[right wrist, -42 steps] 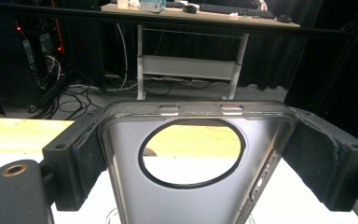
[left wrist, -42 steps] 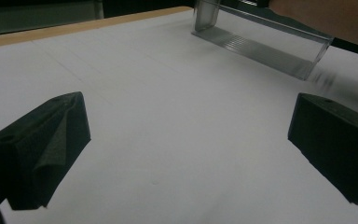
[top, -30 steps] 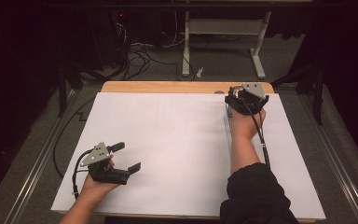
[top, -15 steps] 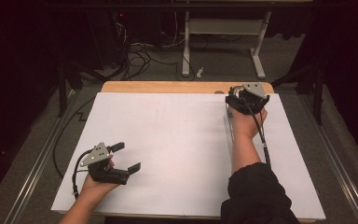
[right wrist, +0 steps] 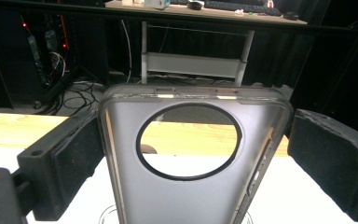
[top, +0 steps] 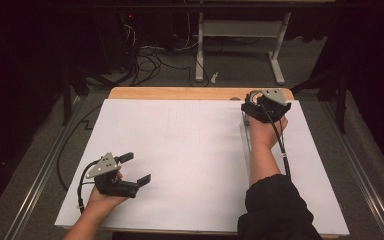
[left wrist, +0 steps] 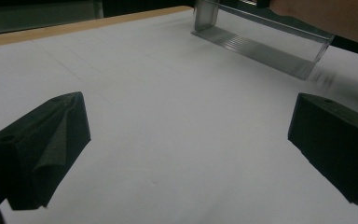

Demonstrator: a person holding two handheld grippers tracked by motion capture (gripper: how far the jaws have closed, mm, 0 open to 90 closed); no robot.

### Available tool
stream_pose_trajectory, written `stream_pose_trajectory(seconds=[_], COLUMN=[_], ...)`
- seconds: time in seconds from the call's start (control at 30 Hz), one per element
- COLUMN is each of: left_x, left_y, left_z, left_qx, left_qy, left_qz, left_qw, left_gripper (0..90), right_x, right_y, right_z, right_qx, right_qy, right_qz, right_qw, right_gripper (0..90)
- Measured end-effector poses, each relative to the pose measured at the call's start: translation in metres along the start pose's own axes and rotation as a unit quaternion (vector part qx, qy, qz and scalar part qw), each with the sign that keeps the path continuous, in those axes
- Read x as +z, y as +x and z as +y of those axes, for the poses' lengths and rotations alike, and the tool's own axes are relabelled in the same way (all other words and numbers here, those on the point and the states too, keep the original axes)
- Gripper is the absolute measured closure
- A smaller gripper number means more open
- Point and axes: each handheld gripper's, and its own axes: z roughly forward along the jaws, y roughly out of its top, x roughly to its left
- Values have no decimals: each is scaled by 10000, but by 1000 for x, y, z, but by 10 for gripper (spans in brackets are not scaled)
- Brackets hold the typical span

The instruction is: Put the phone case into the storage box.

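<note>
So the right gripper (top: 260,107) at the far right of the surface (top: 190,150) has its jaws around a clear phone case (right wrist: 193,163) (probably to lift it), while the left gripper (top: 132,172) idles wide open, near left.

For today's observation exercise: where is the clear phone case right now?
The clear phone case sits between the right gripper jaws, at the table's far right, near its wooden edge.

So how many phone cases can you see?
1: a clear phone case with a round camera hole, between the right hand-held gripper's jaws at the table's far right.
</note>
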Motion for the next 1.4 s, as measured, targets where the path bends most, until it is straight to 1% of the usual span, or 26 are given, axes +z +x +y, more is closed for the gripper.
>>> stream_pose_trajectory(seconds=[0.33,0.47,0.63,0.8,0.97,1.4], left_x=[0,0,1,1,2,2], left_y=[0,0,0,0,0,0], left_z=[0,0,0,0,0,-1], left_qx=[1,0,0,-7,-5,-13], left_qy=[2,1,8,37,55,74], left_qz=[4,8,7,9,19,28], left_qw=[10000,10000,10000,10000,10000,10000], left_gripper=[2,2,2,1,1,2], right_x=[0,0,-1,-1,-1,-4], right_y=[-1,-2,-2,-3,-4,-6], right_z=[0,0,1,1,1,4], right_qx=[16,33,51,64,40,28], right_qy=[16,17,11,64,84,70], right_qz=[36,35,97,171,240,310], right_qw=[10000,10000,9999,9998,9997,9995], right_gripper=[2,2,1,1,0,0])
